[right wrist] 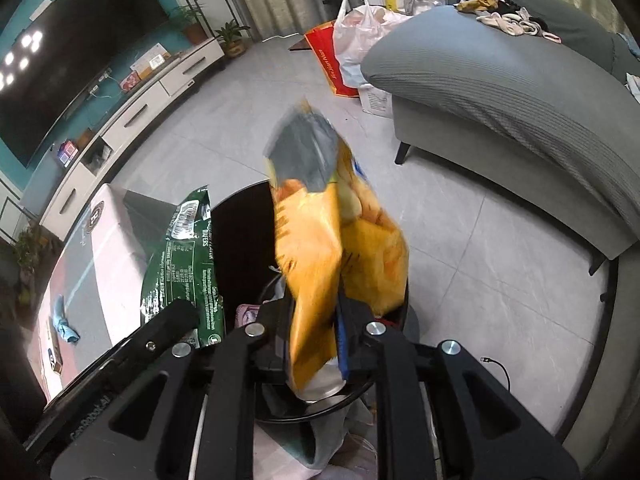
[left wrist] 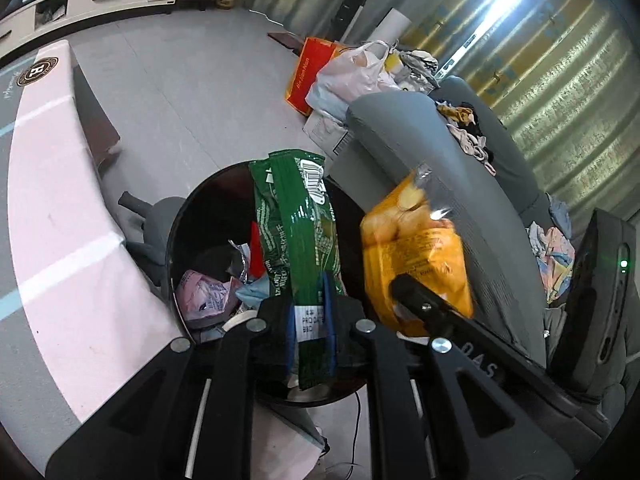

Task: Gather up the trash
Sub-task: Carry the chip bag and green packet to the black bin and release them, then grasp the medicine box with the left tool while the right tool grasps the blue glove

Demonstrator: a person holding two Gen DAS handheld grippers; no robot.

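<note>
My left gripper (left wrist: 309, 320) is shut on the lower end of a long green snack wrapper (left wrist: 296, 232), which stands up over the round black trash bin (left wrist: 188, 216). Crumpled wrappers, one of them pink (left wrist: 204, 296), lie inside the bin. To the right, a yellow chip bag (left wrist: 416, 248) hangs over the bin's right rim, with a black finger (left wrist: 420, 304) of the other gripper at its base. In the right wrist view my right gripper (right wrist: 316, 340) is shut on that yellow chip bag (right wrist: 340, 240) above the bin (right wrist: 240, 224). The green wrapper (right wrist: 180, 260) shows at its left.
A low table with a pink cloth (left wrist: 52, 200) stands left of the bin. A grey sofa (left wrist: 420, 140) with loose clothes stands right of it. An orange bag (left wrist: 312, 68) and a white plastic bag (left wrist: 352, 72) sit on the floor beyond. A cable (right wrist: 496, 364) lies on the tiles.
</note>
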